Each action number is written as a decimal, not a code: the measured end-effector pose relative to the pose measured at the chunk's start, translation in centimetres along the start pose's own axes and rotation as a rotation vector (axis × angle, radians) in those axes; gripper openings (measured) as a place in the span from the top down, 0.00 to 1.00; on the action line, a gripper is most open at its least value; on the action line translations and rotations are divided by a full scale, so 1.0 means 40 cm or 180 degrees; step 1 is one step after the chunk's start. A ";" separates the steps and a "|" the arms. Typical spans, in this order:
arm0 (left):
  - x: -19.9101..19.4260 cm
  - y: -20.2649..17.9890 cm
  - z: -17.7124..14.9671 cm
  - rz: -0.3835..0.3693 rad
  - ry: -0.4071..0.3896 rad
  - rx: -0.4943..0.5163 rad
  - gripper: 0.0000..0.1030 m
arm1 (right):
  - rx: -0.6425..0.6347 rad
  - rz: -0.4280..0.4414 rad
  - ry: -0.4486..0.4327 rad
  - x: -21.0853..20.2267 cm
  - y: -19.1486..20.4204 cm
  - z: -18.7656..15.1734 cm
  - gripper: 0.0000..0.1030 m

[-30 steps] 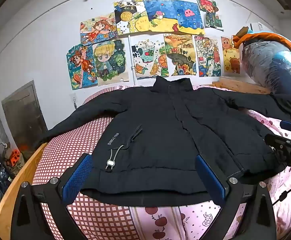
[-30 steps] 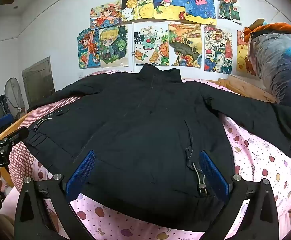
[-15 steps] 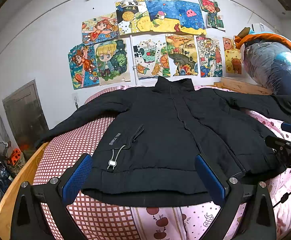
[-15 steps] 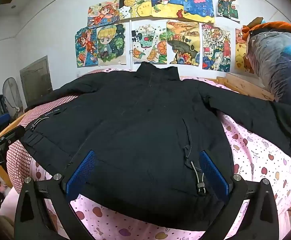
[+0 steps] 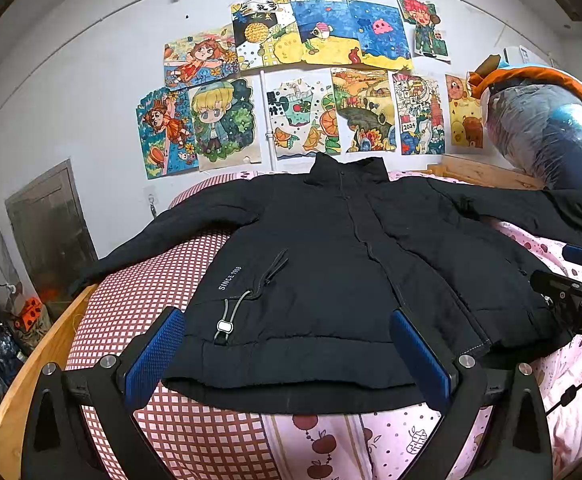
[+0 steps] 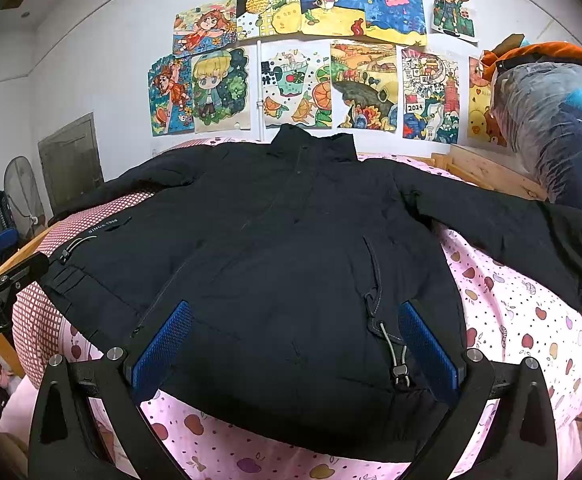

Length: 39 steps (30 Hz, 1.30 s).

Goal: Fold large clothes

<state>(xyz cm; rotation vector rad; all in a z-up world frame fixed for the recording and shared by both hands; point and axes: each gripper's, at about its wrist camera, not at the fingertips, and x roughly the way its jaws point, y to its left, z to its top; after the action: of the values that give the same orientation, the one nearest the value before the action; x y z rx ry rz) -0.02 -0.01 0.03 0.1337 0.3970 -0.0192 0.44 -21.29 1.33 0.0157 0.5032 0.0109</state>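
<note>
One black jacket (image 5: 331, 272) is being catalogued as lying face up and spread flat on the bed (image 5: 139, 308), collar toward the poster wall (image 5: 71, 92), both sleeves stretched out sideways. No fold is being shown yet; the task is being judged as at its start.

Two tools are being held at the hem end. The left tool (image 5: 287, 354) is being kept wide open with its blue pads either side of the hem, nothing gripped. The right tool (image 6: 295, 344) is likewise being kept wide open over the lower front, nothing gripped.

Risks being noted:
- The toggle cord (image 5: 227, 318) near the left hem and the matching cord (image 6: 395, 354) on the right are likely to be pinched in place of the cloth.
- Only the top layer of the padded fabric is liable to be caught, so the back would be left dragging.
- The right sleeve (image 6: 531, 236) is being draped toward the bed edge and may be pulled off by its own weight.
</note>
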 end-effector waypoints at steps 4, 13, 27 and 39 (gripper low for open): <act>0.000 0.000 0.000 -0.0001 -0.0001 -0.0001 0.00 | 0.0003 -0.0003 0.0006 -0.001 0.002 0.001 0.01; 0.000 0.000 0.000 -0.0003 0.0000 0.0000 0.00 | 0.0005 -0.0001 0.0009 0.000 0.001 0.002 0.01; 0.000 0.001 0.000 -0.0003 0.0000 -0.0006 0.00 | 0.0011 -0.0001 0.0014 0.003 0.000 0.002 0.01; 0.000 0.000 0.000 -0.0002 0.0000 -0.0004 0.00 | 0.0017 0.0003 0.0019 0.005 -0.003 0.003 0.01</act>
<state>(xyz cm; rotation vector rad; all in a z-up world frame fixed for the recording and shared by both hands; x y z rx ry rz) -0.01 0.00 0.03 0.1323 0.3970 -0.0196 0.70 -21.39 1.34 0.0210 0.5093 0.0105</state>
